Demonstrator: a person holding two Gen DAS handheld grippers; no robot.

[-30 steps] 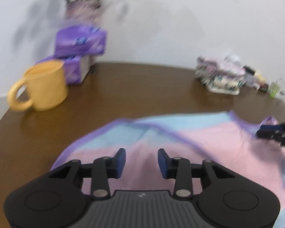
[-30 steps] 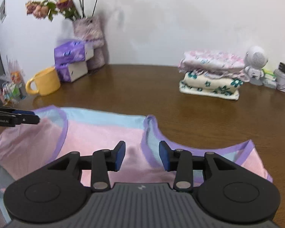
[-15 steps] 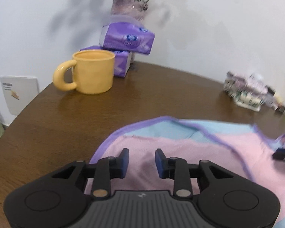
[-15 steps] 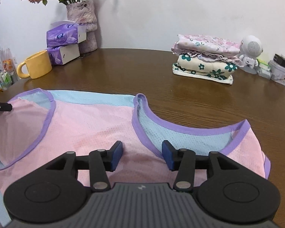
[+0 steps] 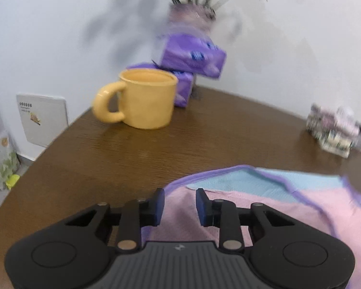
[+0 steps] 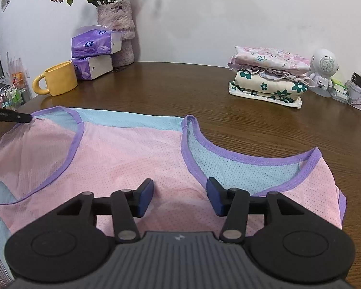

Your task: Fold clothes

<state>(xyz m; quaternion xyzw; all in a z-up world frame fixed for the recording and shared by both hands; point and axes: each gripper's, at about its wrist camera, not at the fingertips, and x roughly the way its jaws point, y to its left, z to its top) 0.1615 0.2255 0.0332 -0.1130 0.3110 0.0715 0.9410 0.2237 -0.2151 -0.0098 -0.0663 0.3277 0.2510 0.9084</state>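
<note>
Left wrist view blurred; vest (image 6: 122, 154) cut off at lower left there. Vest, pink and blue with purple trim, lies flat on table (image 6: 204, 101), long axis across the view, neckline toward the right. Left gripper (image 5: 179, 203): fingers closing, fabric between them, pads apart. Right gripper (image 6: 179, 196): fingers opening above the vest, holding nothing. Versus a second ago: yellow mug (image 5: 142, 98) sits nearer centre in the left view.
</note>
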